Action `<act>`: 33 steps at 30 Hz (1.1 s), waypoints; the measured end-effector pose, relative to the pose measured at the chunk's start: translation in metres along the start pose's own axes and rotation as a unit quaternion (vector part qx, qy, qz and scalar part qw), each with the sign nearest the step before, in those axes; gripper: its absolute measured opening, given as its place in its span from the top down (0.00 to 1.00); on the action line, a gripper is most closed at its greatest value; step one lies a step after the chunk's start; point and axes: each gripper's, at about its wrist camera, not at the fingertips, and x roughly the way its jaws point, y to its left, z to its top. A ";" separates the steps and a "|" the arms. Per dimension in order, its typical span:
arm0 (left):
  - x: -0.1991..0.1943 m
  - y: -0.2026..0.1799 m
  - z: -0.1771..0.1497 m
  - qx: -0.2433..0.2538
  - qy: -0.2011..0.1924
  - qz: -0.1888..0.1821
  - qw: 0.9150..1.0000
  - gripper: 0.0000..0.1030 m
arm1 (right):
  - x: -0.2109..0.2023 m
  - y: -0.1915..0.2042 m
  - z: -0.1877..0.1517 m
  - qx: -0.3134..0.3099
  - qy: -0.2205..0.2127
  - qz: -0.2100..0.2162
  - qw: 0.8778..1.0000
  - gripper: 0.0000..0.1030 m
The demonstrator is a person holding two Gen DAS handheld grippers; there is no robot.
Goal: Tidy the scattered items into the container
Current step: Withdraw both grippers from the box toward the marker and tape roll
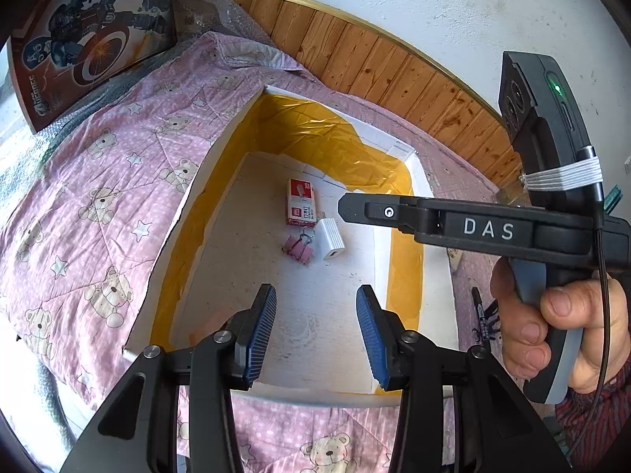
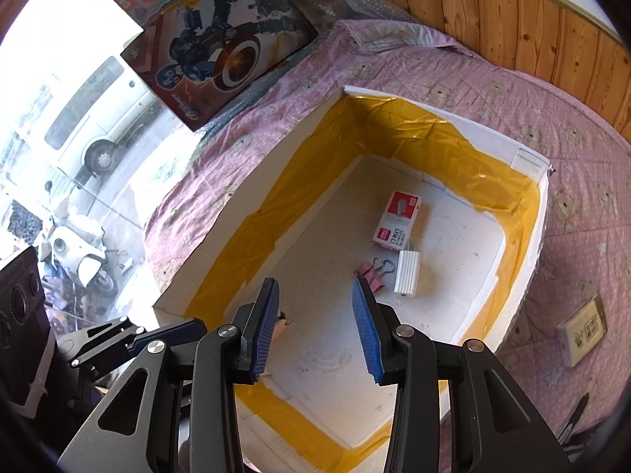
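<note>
A white foam box (image 1: 189, 201) lined with yellow tape lies on a pink bear-print quilt. On its floor are a red-and-white staple box (image 1: 301, 202), a white charger (image 1: 331, 238) and a pink binder clip (image 1: 297, 250). My left gripper (image 1: 315, 315) is open and empty over the box's near end. A hand holds my right gripper (image 1: 351, 211) side-on over the box's right side. In the right wrist view that right gripper (image 2: 315, 315) is open and empty above the box (image 2: 252, 193), short of the staple box (image 2: 398, 220), charger (image 2: 406, 274) and clip (image 2: 372, 276).
A black marker (image 1: 483, 315) lies on the quilt right of the box. A small cream packet (image 2: 583, 329) lies there too. A toy box with a robot picture (image 2: 221, 55) leans at the far left by a window. Wooden panelling (image 1: 394, 63) runs behind.
</note>
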 end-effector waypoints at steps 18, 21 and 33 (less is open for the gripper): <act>-0.048 -0.038 -0.030 0.037 -0.017 0.024 0.999 0.49 | -0.054 0.017 -0.061 -0.004 -0.028 -0.005 1.000 0.60; -0.052 -0.044 -0.032 0.043 -0.019 0.024 0.999 0.48 | -0.060 0.016 -0.068 -0.001 -0.033 -0.006 0.999 0.60; -0.063 -0.058 -0.040 0.063 -0.020 0.026 0.997 0.48 | -0.078 0.028 -0.093 -0.027 -0.051 -0.033 0.998 0.59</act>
